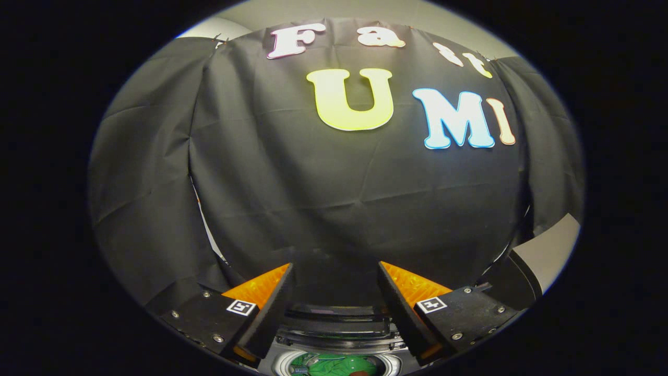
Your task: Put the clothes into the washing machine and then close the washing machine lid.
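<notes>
My gripper (335,267) is open, its two fingers spread wide with nothing between them, held high and facing the black cloth wall. Low down between the fingers I see the top of the washing machine (336,334), with its dark lid (339,318) standing open at the back. Below that is the round drum opening (284,363), and green clothing (336,364) lies inside it. The gripper is above the machine and apart from it.
A grey slanted panel (548,250) with a dark edge stands to the right of the right finger. The black cloth wall (334,198) hangs close ahead across the whole space beyond the fingers.
</notes>
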A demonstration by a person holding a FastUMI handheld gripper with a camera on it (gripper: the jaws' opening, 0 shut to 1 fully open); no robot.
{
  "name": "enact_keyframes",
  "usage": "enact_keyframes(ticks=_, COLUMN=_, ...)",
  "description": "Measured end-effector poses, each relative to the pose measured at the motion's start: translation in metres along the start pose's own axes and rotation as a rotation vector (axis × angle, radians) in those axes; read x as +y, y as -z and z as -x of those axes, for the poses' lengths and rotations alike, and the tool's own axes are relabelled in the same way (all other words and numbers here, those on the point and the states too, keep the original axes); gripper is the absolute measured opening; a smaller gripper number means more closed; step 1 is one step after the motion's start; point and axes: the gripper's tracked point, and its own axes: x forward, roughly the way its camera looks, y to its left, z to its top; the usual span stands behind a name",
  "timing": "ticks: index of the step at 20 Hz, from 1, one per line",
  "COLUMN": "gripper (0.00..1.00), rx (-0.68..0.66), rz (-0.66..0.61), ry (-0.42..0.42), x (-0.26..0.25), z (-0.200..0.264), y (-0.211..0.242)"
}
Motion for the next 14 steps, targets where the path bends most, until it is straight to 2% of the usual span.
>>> enact_keyframes(ticks=7, gripper=0.96, rx=0.217, rz=-0.038, ry=0.065, x=-0.013, z=-0.021, y=0.032)
enact_keyframes(ticks=10, gripper=0.96, rx=0.227, rz=0.019, ry=0.073, x=-0.017, z=-0.022, y=0.032)
enact_keyframes(ticks=14, gripper=0.97, rx=0.227, rz=0.019, ry=0.081, x=-0.018, z=-0.018, y=0.033)
